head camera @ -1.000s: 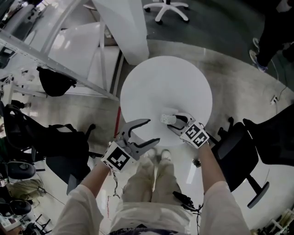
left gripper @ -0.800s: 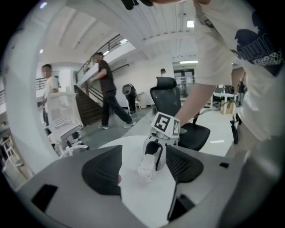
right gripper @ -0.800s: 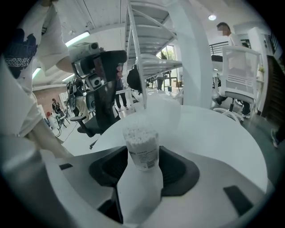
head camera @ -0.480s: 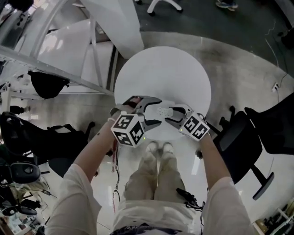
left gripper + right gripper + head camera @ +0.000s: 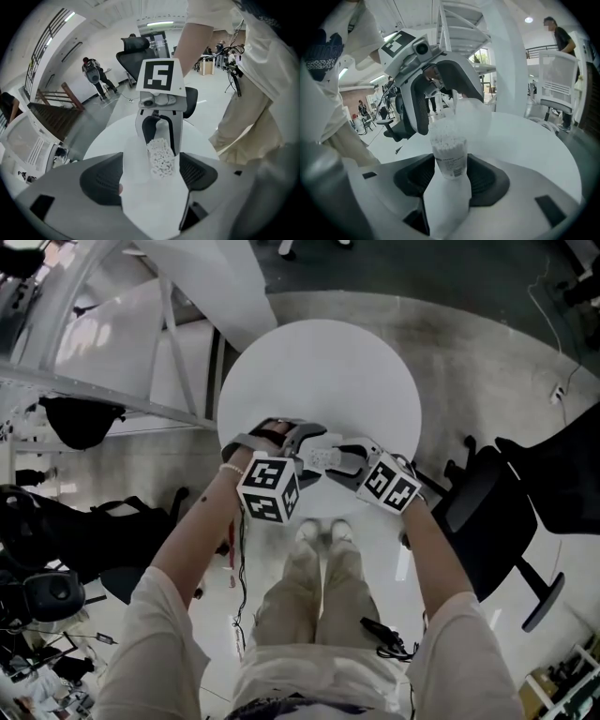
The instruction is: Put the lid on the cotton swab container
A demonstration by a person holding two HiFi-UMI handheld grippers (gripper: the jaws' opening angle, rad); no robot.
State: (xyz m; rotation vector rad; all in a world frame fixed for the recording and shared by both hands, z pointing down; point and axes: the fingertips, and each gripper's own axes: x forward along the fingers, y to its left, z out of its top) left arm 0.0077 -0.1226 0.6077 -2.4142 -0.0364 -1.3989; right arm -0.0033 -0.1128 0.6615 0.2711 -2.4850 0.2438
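A clear cotton swab container [image 5: 323, 457] is gripped by my right gripper [image 5: 339, 459] over the near edge of the round white table [image 5: 319, 362]. It has no lid on, and its swab tips [image 5: 161, 157] face the left gripper. In the right gripper view the container [image 5: 449, 152] stands between the pads. My left gripper [image 5: 292, 439] sits just left of it, and its jaws have just been opening wide around the container's top [image 5: 161, 164] without pressing on it. A faint clear shape [image 5: 123, 159], perhaps the lid, shows beside the swabs; I cannot tell whether a pad touches it.
A black office chair [image 5: 487, 512] stands to the right of the table and another [image 5: 56, 531] to the left. A white metal stair frame [image 5: 141, 334] runs along the upper left. My legs [image 5: 319, 596] are below the table edge. People stand far off in the room.
The left gripper came from below the table's near edge up to the container, rolling over and spreading its jaws wider. The right gripper and the container kept still.
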